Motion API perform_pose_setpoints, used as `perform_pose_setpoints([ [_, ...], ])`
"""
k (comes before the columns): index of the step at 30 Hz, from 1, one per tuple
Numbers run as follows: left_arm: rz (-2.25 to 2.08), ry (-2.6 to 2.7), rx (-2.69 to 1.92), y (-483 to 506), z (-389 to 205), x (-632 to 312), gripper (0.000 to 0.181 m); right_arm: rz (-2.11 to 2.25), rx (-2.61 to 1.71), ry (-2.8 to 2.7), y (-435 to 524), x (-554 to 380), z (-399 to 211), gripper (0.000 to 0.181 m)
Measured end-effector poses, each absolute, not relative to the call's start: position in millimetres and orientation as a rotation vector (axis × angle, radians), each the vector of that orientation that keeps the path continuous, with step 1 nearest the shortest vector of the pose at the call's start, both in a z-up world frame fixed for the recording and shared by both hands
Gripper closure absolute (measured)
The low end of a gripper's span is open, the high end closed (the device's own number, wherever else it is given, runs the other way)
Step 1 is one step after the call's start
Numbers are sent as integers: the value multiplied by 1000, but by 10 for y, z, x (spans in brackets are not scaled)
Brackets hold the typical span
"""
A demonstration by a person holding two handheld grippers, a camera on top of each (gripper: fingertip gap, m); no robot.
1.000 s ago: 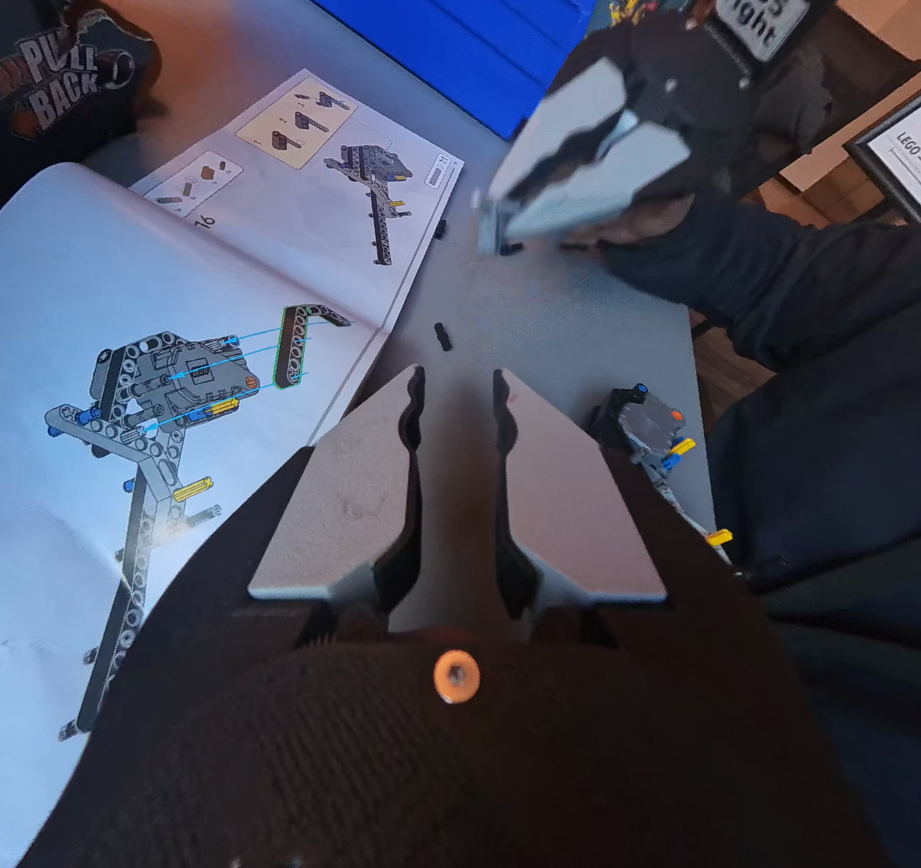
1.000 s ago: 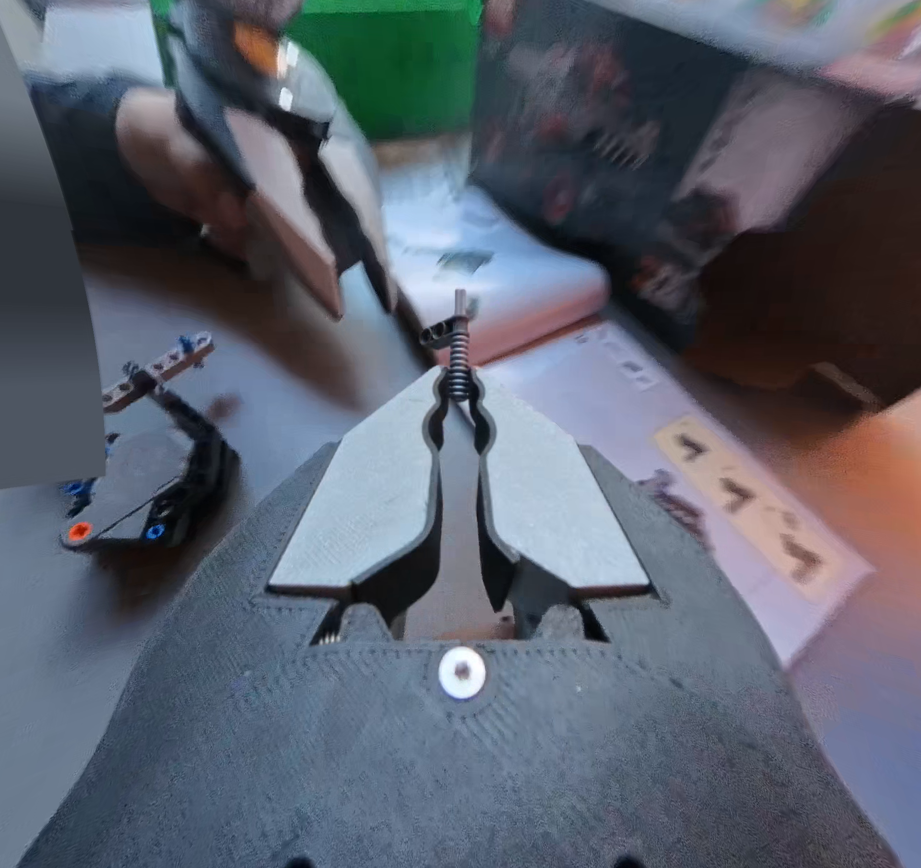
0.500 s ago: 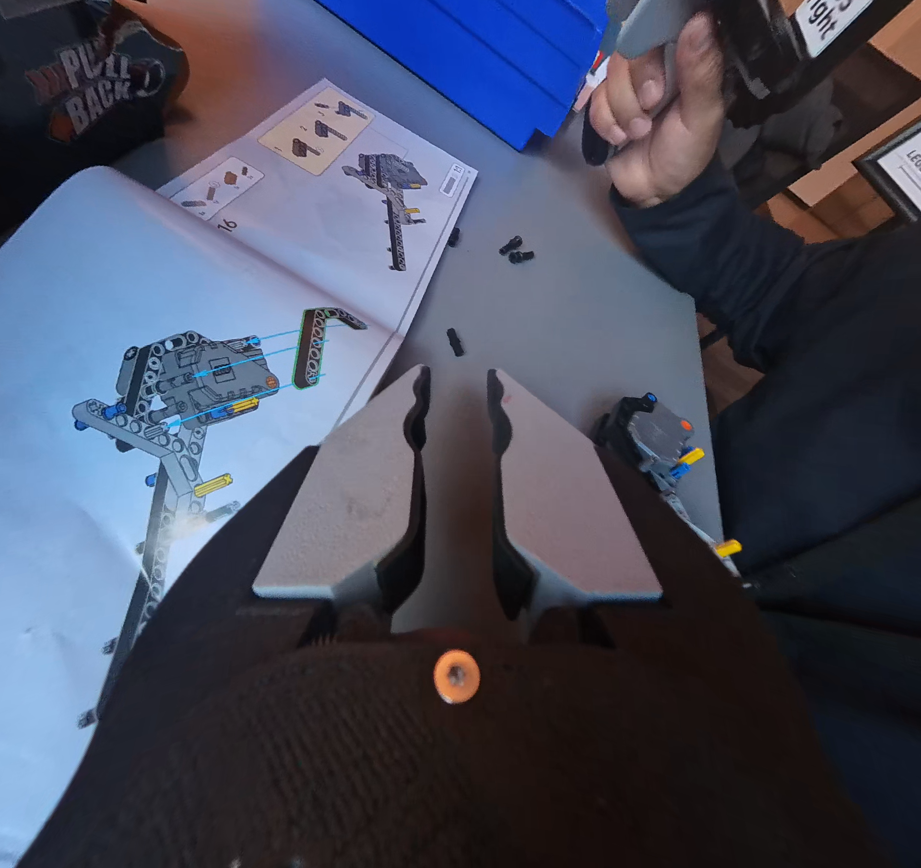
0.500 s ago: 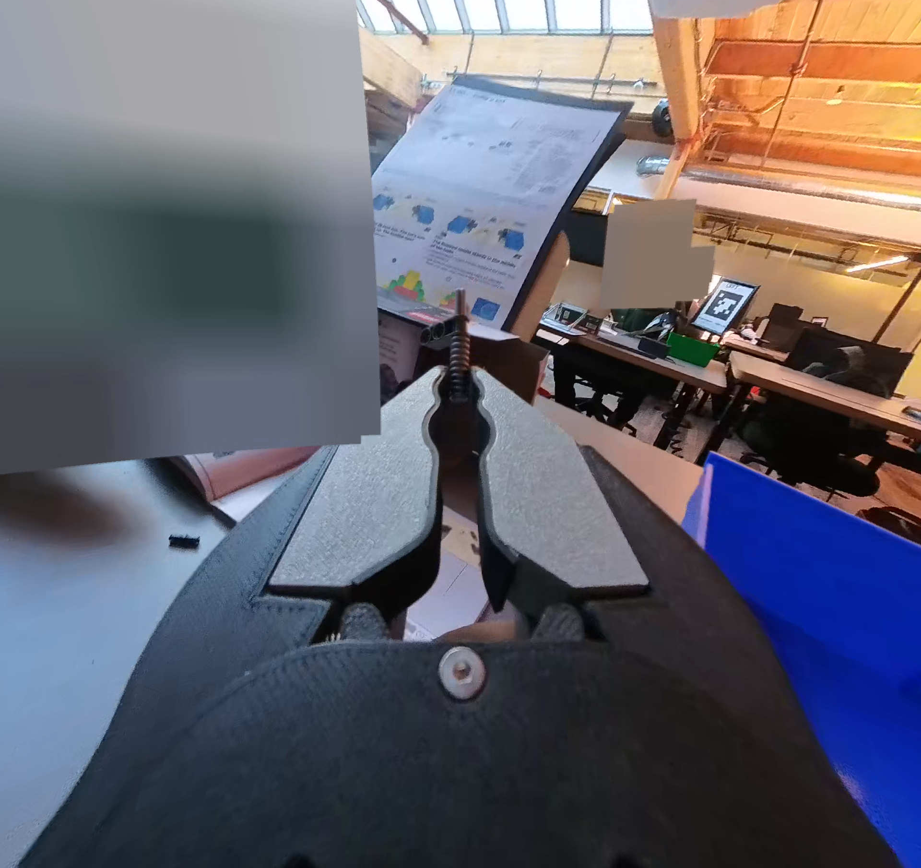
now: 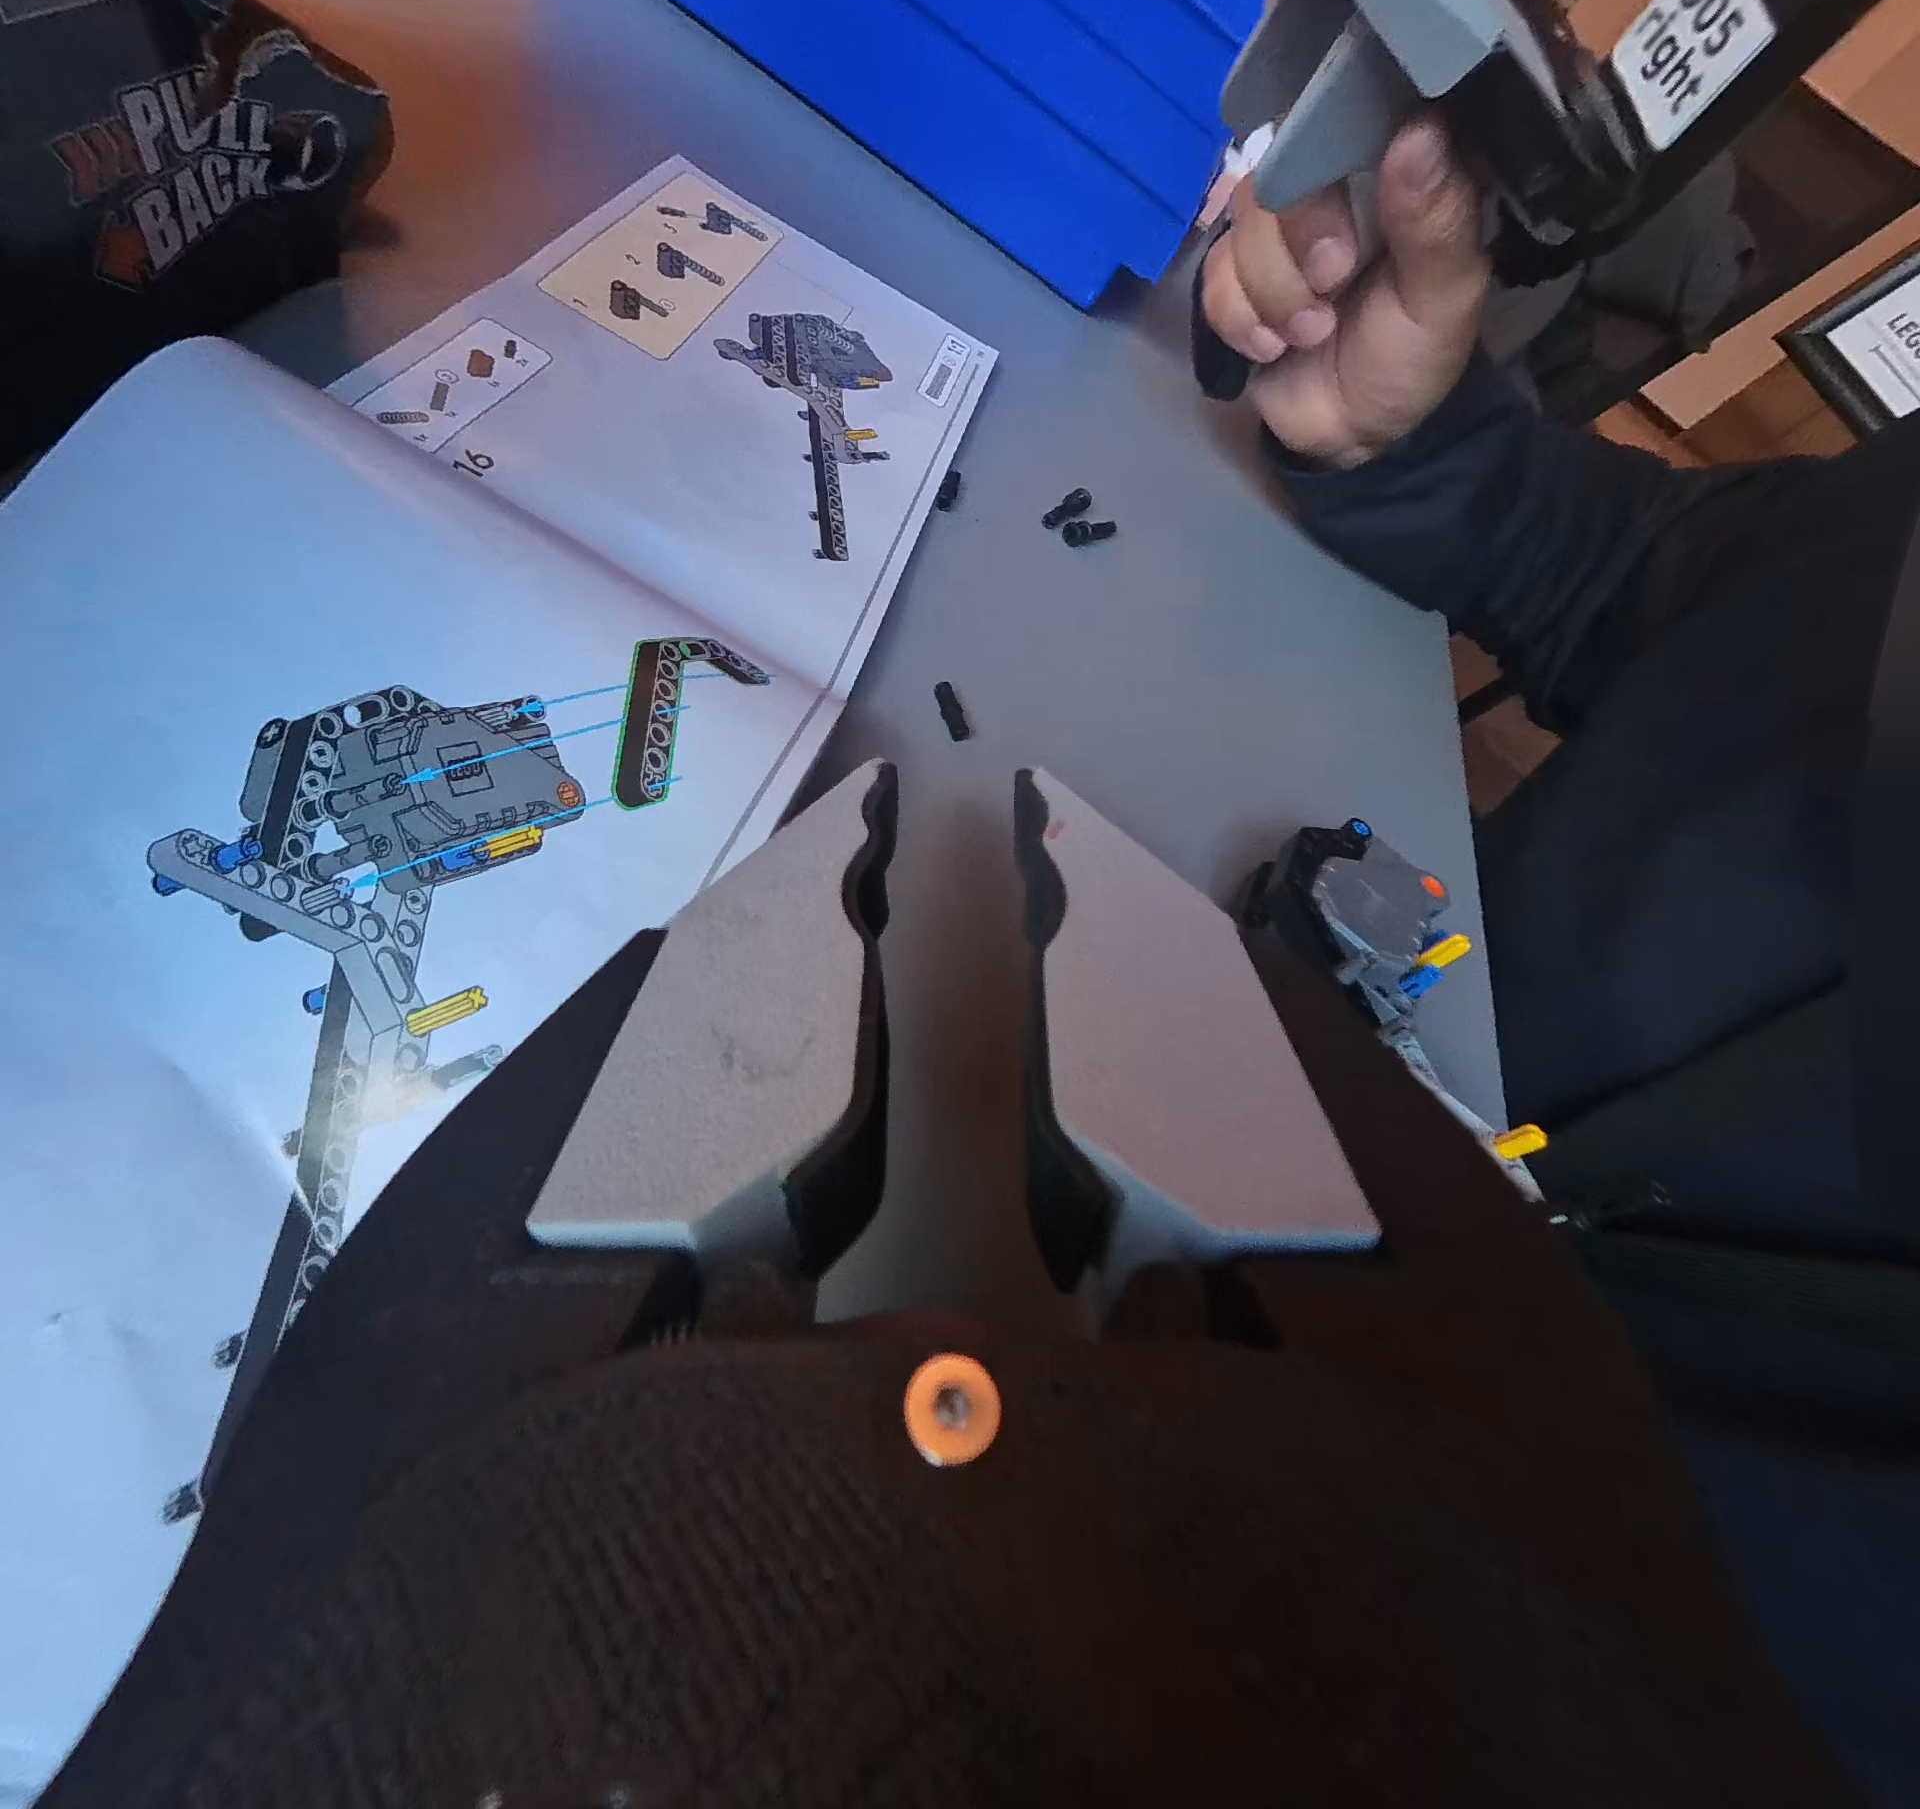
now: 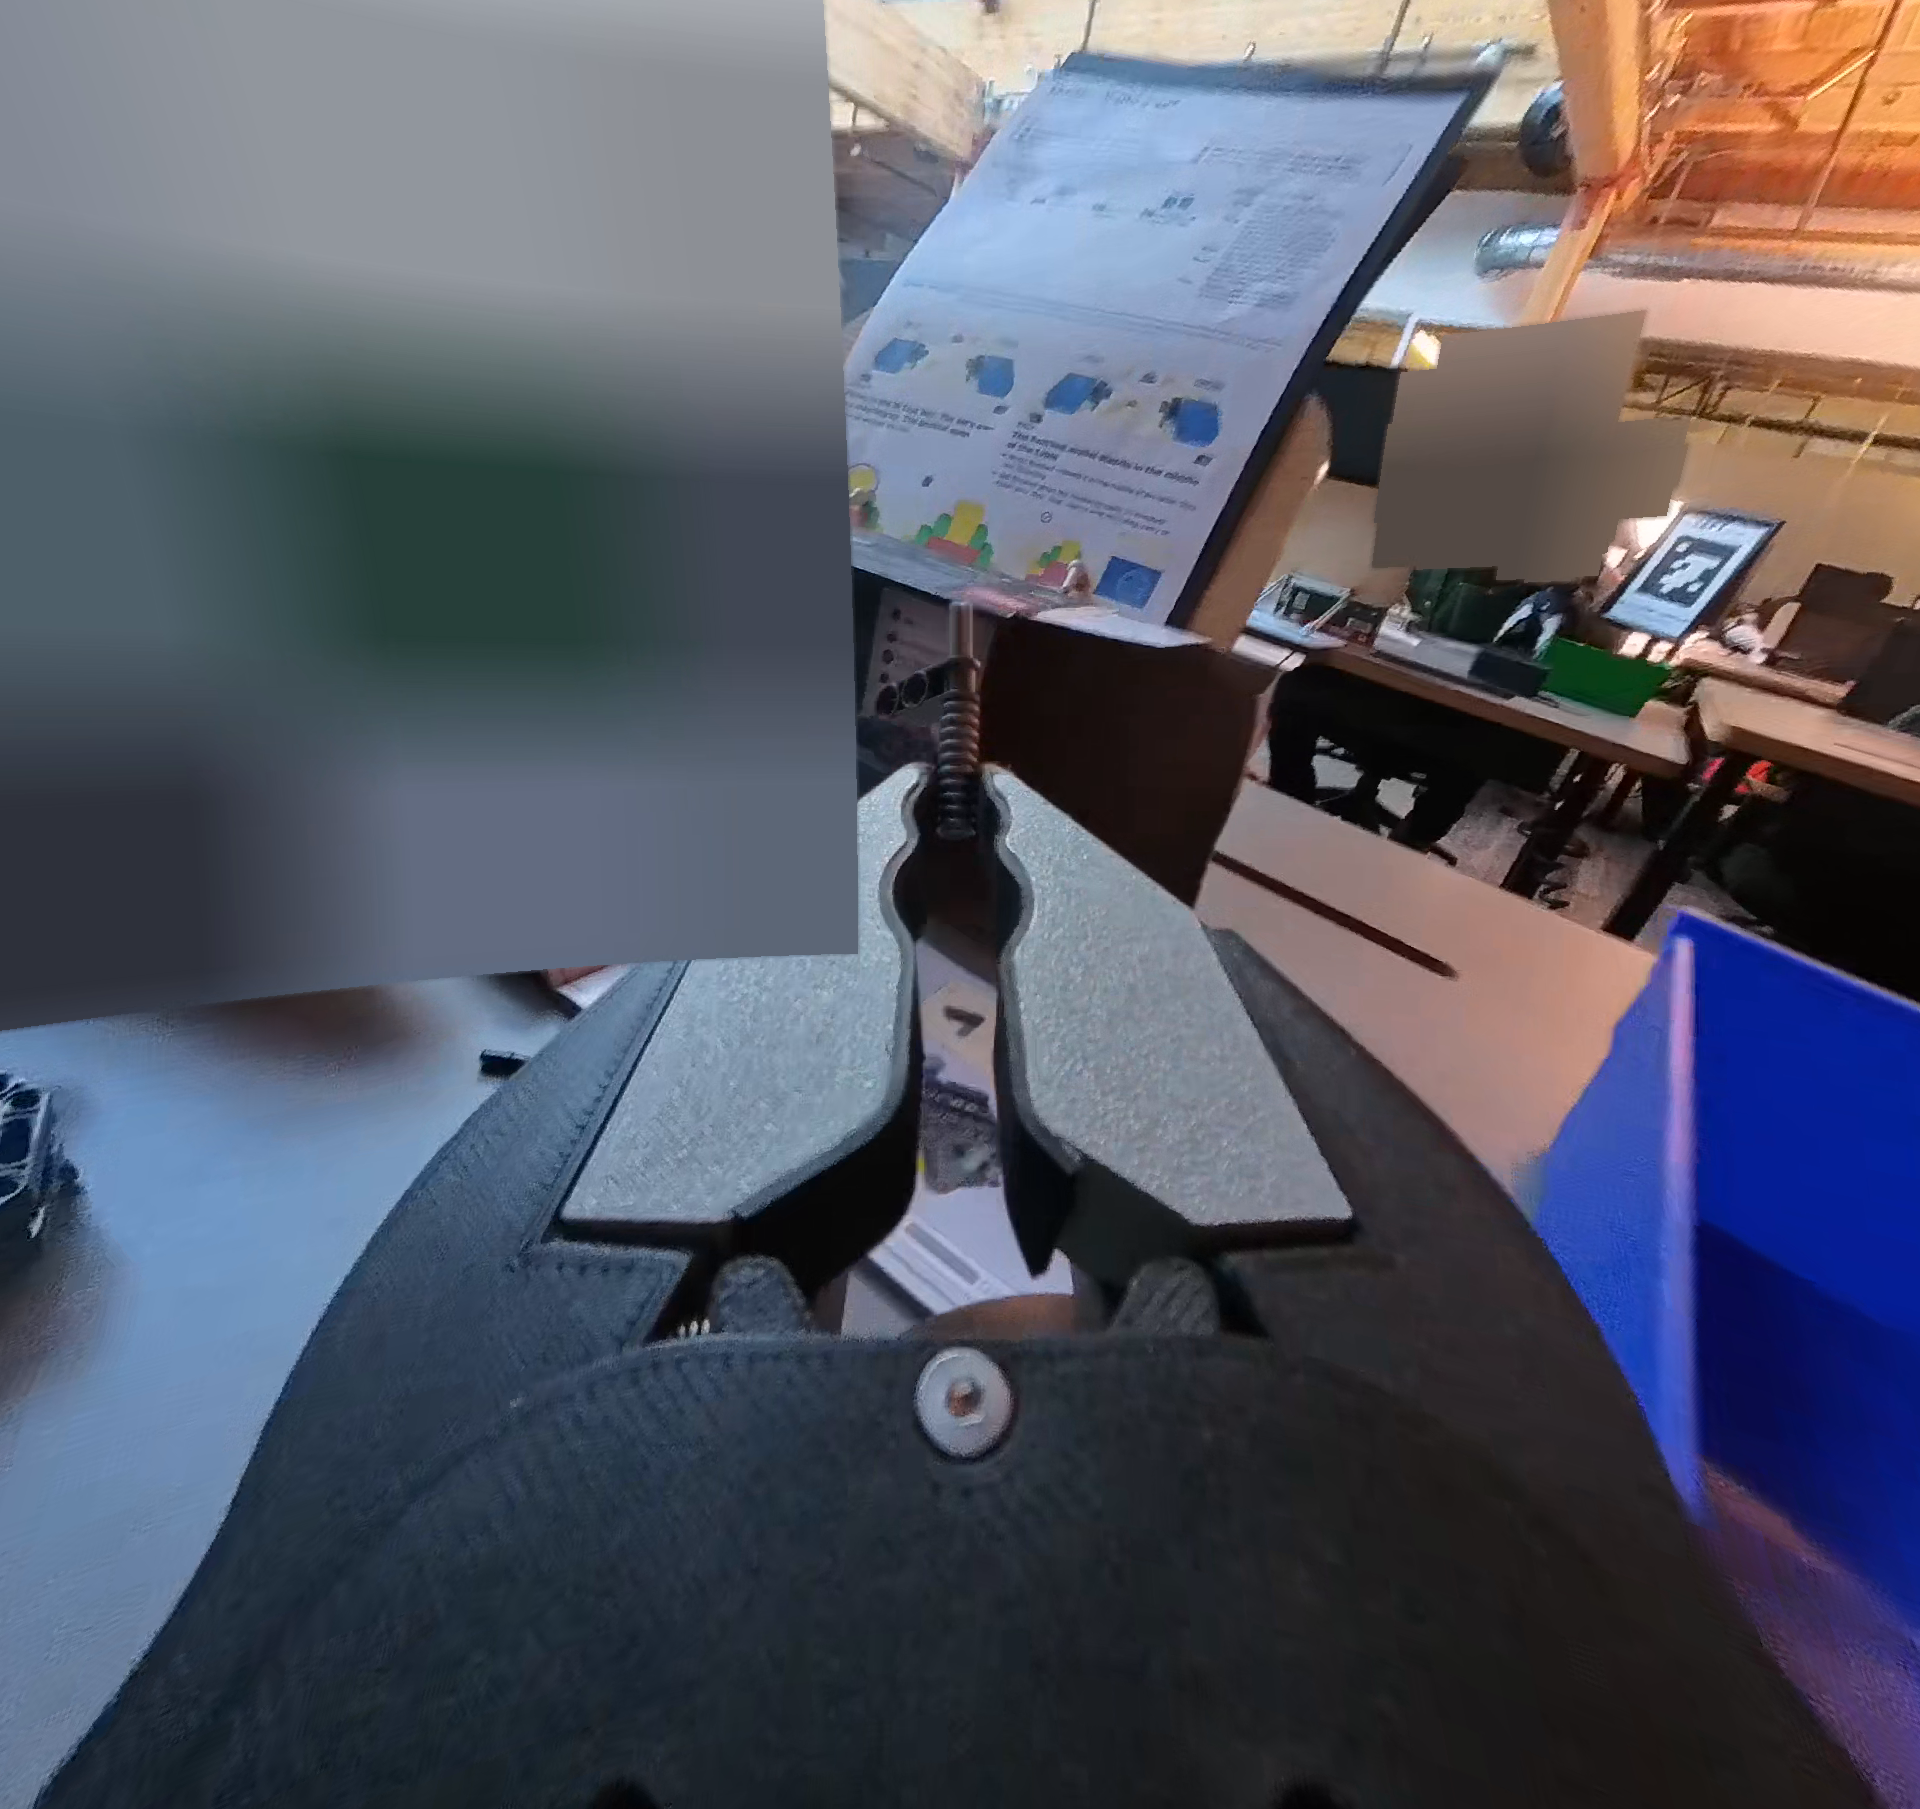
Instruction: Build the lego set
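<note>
My left gripper (image 5: 951,777) is open and empty, held above the grey table near the open instruction booklet (image 5: 343,679). A small black pin (image 5: 950,710) lies just ahead of its tips; two more black pins (image 5: 1078,519) lie farther off. The partly built grey and black model (image 5: 1361,912) with yellow and blue pins rests at the table's right edge. My right gripper (image 6: 958,793) is shut on a black shock-absorber spring piece (image 6: 956,720) with a connector on top, lifted high and pointing out into the room. It shows at the top right of the left wrist view (image 5: 1351,86).
A blue bin (image 5: 935,45) stands at the back of the table and also shows in the right wrist view (image 6: 1787,1188). A dark torn lego bag (image 5: 166,149) lies at the back left. An upright instruction board (image 6: 1132,336) stands beyond the table. A sleeve (image 5: 1662,616) reaches in from the right. There is about 20 cm between the tips of the two grippers. My left tips are roughly 6 cm from the small black pin (image 5: 950,710).
My right gripper has risen from low over the table, where it faced the left gripper, and now points out into the room, still holding the spring piece. The left gripper has barely moved.
</note>
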State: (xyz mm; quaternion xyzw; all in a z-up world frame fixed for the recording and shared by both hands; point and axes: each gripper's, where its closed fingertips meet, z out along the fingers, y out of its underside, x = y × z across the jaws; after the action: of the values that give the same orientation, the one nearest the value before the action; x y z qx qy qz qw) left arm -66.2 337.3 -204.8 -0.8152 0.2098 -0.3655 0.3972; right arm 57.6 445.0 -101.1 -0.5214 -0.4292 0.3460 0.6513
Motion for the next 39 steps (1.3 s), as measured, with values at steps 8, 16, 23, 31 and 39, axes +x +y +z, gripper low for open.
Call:
perform_pose_setpoints([
  [8,-868,575,-2082,3345,-2086,-637,159,733,-1269,-1247,4260,282,-1480,177],
  [16,-809,627,-2106,3325,-2142,-604,159,741,-1313,-1592,3908,136,-1974,177],
  [23,-814,646,-2132,3313,-2184,-580,159,920,-1445,-1744,3598,138,-2147,177],
  [31,-847,623,-2137,3323,-2180,-590,159,904,-1513,-1631,3757,132,-2105,177],
  [39,-842,658,-2138,3294,-2190,-548,164,983,-1413,-1526,3739,54,-1886,177],
])
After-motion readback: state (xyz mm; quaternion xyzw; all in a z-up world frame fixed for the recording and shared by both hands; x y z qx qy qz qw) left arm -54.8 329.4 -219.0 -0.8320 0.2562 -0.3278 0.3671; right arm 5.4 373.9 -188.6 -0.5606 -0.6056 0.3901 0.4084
